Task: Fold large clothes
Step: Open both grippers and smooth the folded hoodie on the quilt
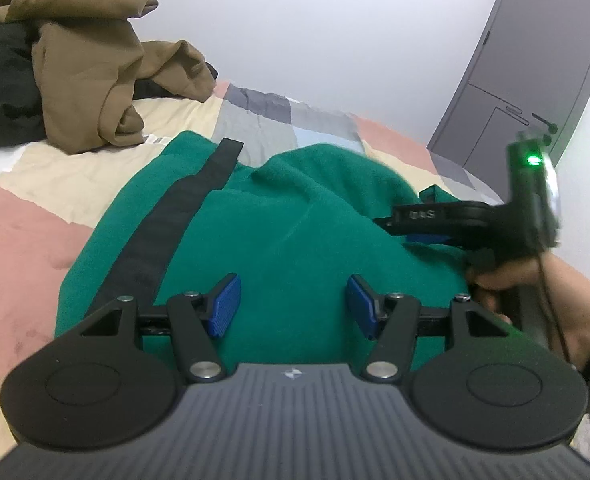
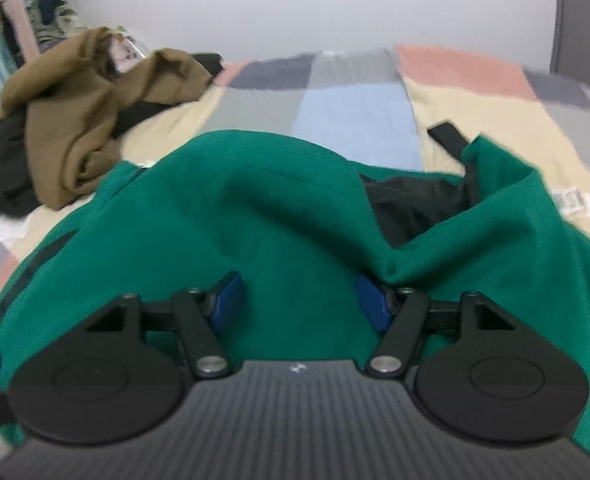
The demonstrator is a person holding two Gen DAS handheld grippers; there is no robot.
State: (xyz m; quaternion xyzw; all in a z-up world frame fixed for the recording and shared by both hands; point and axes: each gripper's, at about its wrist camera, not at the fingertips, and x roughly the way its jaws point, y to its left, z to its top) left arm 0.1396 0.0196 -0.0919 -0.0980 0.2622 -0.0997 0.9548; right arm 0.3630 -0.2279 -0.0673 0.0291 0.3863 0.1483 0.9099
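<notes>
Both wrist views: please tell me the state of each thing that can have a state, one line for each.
green garment: spread on the bed, rumpled, not folded
brown garment: heaped, unfolded
left gripper: open, above the green fabric
right gripper: open, nothing pinched
grey door: closed

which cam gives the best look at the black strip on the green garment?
Left wrist view: the black strip runs nearly full length down the green garment, sharp and unobstructed. Right wrist view is blurred and shows only a dark sliver at the garment's left edge.
</notes>
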